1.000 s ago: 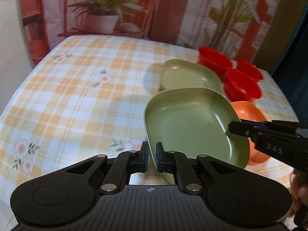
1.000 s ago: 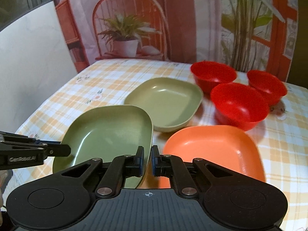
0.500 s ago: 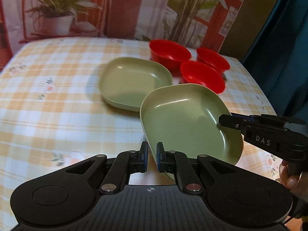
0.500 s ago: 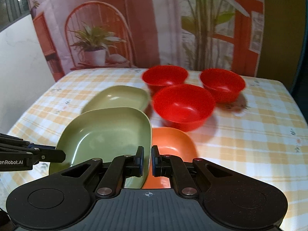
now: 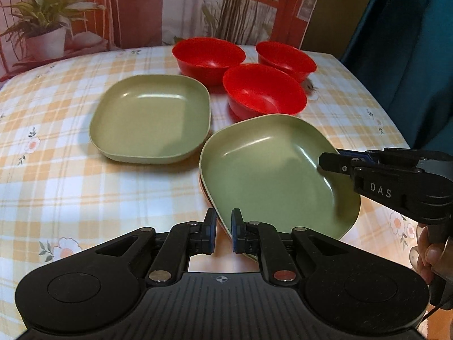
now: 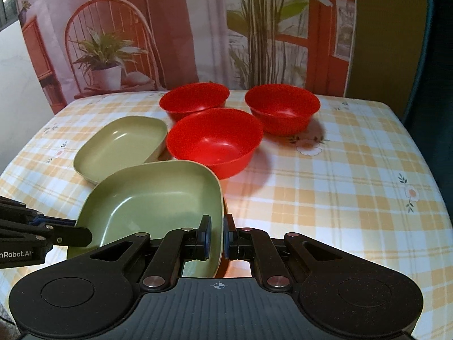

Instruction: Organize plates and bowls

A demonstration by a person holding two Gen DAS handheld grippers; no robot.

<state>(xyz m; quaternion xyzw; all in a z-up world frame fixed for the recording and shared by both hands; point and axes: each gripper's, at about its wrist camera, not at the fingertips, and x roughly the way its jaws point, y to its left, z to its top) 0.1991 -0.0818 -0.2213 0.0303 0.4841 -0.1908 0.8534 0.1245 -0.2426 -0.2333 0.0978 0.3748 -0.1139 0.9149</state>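
Gripping opposite rims, the left gripper [image 5: 221, 228] and right gripper [image 6: 217, 238] have carried the green plate [image 5: 271, 170] over the orange plate [image 5: 201, 182] near the table's [image 6: 339, 187] front edge; stacking is nearly complete.

1. My left wrist camera sits just behind my left gripper [image 5: 223, 231], tilted steeply down over the table [image 5: 70, 187], close to the held green plate [image 5: 269, 170] at centre frame.
2. My right wrist camera looks along my right gripper [image 6: 217, 236], less steeply, toward the backdrop [image 6: 170, 28].
3. Both views share that plate, the second green plate [image 6: 121, 144], three red bowls [image 5: 263, 90], and each other's gripper at a frame edge.
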